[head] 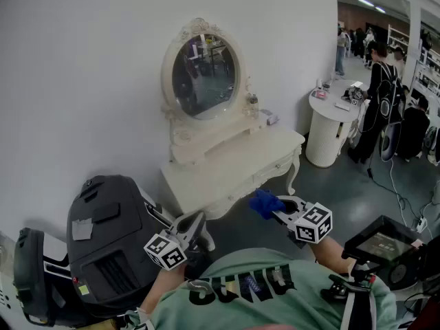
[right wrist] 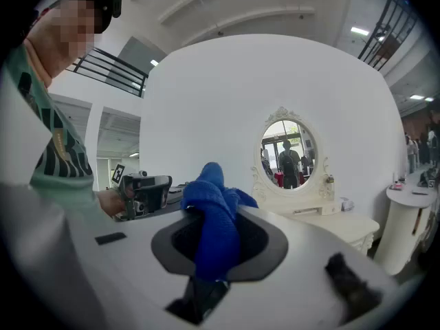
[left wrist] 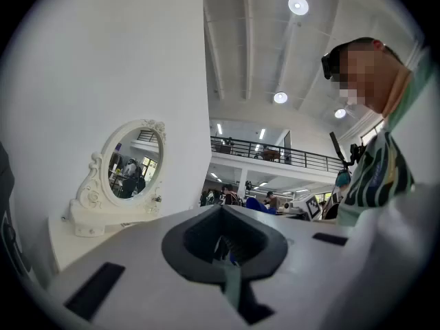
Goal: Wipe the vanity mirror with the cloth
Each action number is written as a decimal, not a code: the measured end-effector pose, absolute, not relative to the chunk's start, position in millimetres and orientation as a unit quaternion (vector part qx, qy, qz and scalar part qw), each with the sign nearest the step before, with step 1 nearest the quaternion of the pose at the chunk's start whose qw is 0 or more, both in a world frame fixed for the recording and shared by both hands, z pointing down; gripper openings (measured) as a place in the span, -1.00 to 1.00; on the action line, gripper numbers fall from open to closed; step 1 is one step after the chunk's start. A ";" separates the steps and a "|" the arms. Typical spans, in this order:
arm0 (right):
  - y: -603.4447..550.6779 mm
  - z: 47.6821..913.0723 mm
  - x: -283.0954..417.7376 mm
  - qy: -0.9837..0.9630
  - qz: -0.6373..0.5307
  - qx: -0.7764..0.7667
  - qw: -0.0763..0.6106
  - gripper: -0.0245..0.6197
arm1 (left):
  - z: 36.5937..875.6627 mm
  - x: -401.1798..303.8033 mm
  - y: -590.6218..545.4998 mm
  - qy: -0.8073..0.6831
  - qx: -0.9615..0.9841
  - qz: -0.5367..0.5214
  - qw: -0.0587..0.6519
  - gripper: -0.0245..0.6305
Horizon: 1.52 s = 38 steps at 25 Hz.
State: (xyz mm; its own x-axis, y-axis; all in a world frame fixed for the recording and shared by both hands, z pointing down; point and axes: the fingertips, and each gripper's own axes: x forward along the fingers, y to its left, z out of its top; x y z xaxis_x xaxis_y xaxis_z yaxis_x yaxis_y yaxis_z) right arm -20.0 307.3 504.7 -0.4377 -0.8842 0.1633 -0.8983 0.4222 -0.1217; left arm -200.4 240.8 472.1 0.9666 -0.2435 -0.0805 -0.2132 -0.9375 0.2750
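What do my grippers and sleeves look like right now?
The left gripper and right gripper are alike: pale grey bodies with dark recesses around the jaws, each carrying a white cube printed with black square markers. You wear a light green shirt with dark lettering.

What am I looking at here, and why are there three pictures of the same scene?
There is no robot here. A person holds a two-jaw hand tool in each hand. The head view comes from a camera on the person's head, looking down. The left gripper and right gripper show near the bottom of it. The other two pictures come from cameras riding on those grippers and looking along their jaws. The right one is shut on a blue cloth. The left one is shut and empty. Ahead stands a cream vanity table with an oval mirror, which the cloth has not yet touched.
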 end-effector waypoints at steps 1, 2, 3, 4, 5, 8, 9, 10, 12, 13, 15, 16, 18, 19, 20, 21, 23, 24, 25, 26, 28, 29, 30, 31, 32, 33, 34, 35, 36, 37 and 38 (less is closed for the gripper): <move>307.3 504.8 -20.4 -0.843 0.096 0.528 0.038 -0.72 | 472.4 -200.9 241.0 -0.117 0.982 -0.057 0.135 -0.91; 307.1 505.1 -20.7 -0.843 0.097 0.527 0.039 -0.72 | 472.7 -201.3 241.0 -0.118 0.982 -0.057 0.135 -0.91; 306.4 505.6 -20.9 -0.843 0.098 0.527 0.040 -0.72 | 473.1 -201.8 240.5 -0.120 0.982 -0.057 0.135 -0.91; 305.1 506.5 -21.0 -0.844 0.099 0.526 0.040 -0.72 | 473.5 -202.3 239.4 -0.121 0.982 -0.057 0.135 -0.91; 303.3 507.6 -21.2 -0.844 0.100 0.526 0.040 -0.72 | 474.3 -202.7 237.7 -0.122 0.982 -0.057 0.135 -0.91; 297.9 509.7 -21.3 -0.846 0.098 0.522 0.042 -0.72 | 477.6 -200.6 232.5 -0.124 0.981 -0.055 0.135 -0.91; 296.8 510.0 -20.1 -0.847 0.098 0.520 0.043 -0.72 | 478.4 -198.2 231.8 -0.124 0.981 -0.055 0.136 -0.91; 296.0 510.0 -18.2 -0.848 0.099 0.519 0.041 -0.72 | 478.9 -195.3 231.5 -0.124 0.981 -0.055 0.137 -0.91; 295.1 509.2 -13.2 -0.850 0.106 0.515 0.031 -0.72 | 479.6 -189.1 231.1 -0.124 0.981 -0.055 0.138 -0.91; 295.1 508.6 -10.1 -0.852 0.111 0.512 0.023 -0.71 | 480.2 -185.7 230.9 -0.125 0.981 -0.056 0.138 -0.91; 295.6 507.7 -2.6 -0.854 0.115 0.507 0.011 -0.71 | 481.3 -177.4 230.9 -0.125 0.981 -0.055 0.138 -0.91; 296.1 507.8 1.8 -0.855 0.115 0.506 0.010 -0.71 | 481.3 -172.2 231.4 -0.125 0.981 -0.054 0.137 -0.91; 298.0 508.3 11.7 -0.856 0.111 0.504 0.013 -0.71 | 481.5 -159.6 233.2 -0.124 0.982 -0.053 0.135 -0.91; 299.4 508.6 17.3 -0.857 0.110 0.503 0.014 -0.71 | 481.8 -152.6 234.5 -0.123 0.982 -0.053 0.136 -0.91; 300.9 508.7 23.3 -0.858 0.110 0.501 0.015 -0.71 | 481.8 -145.4 236.1 -0.123 0.982 -0.052 0.136 -0.91; 302.5 508.8 29.6 -0.859 0.110 0.500 0.015 -0.71 | 481.8 -138.1 237.9 -0.123 0.982 -0.052 0.136 -0.91; 305.5 509.4 42.1 -0.860 0.109 0.498 0.015 -0.71 | 482.0 -124.0 241.1 -0.122 0.982 -0.051 0.136 -0.91; 306.4 509.9 48.1 -0.861 0.110 0.496 0.015 -0.71 | 482.5 -117.2 242.0 -0.122 0.982 -0.051 0.136 -0.91; 306.9 510.4 53.8 -0.862 0.110 0.495 0.014 -0.71 | 483.3 -110.2 242.3 -0.121 0.982 -0.051 0.137 -0.91; 307.3 511.0 59.4 -0.862 0.110 0.494 0.015 -0.71 | 484.4 -102.8 242.5 -0.120 0.982 -0.050 0.139 -0.91; 309.6 512.7 70.8 -0.863 0.109 0.492 0.016 -0.71 | 486.5 -86.7 244.7 -0.117 0.982 -0.045 0.142 -0.91; 311.7 514.0 77.0 -0.864 0.109 0.492 0.016 -0.71 | 487.1 -78.1 247.0 -0.114 0.982 -0.042 0.142 -0.91; 314.1 515.4 83.5 -0.863 0.109 0.492 0.016 -0.71 | 487.7 -69.5 249.8 -0.111 0.983 -0.038 0.141 -0.91; 316.2 517.1 90.1 -0.863 0.111 0.493 0.013 -0.71 | 488.5 -61.0 252.6 -0.108 0.984 -0.035 0.141 -0.91; 317.7 519.3 96.7 -0.862 0.113 0.494 0.011 -0.71 | 489.8 -53.0 255.0 -0.104 0.984 -0.031 0.141 -0.91; 318.6 522.1 102.8 -0.861 0.116 0.495 0.009 -0.71 | 491.6 -45.6 257.0 -0.100 0.985 -0.026 0.142 -0.91; 318.5 525.6 108.2 -0.860 0.120 0.496 0.007 -0.71 | 493.7 -39.0 258.4 -0.096 0.985 -0.022 0.143 -0.91; 317.5 529.6 112.7 -0.858 0.125 0.497 0.006 -0.71 | 495.7 -33.4 259.0 -0.092 0.985 -0.018 0.145 -0.91; 315.7 533.5 116.1 -0.857 0.131 0.498 0.005 -0.71 | 497.3 -28.9 258.7 -0.089 0.985 -0.014 0.148 -0.91; 313.3 536.6 118.1 -0.857 0.136 0.498 0.003 -0.71 | 498.4 -25.6 257.2 -0.086 0.985 -0.010 0.151 -0.91; 310.1 538.8 119.2 -0.857 0.139 0.497 0.002 -0.71 | 498.8 -23.6 254.1 -0.084 0.985 -0.007 0.152 -0.91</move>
State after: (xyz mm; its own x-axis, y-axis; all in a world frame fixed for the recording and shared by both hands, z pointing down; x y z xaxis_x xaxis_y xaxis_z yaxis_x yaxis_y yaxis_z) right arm 119.2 310.1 538.8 -0.5059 -0.8508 0.1420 -0.8521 0.4674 -0.2353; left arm -23.6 254.1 498.8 0.9856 -0.1684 0.0119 -0.1642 -0.9397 0.2999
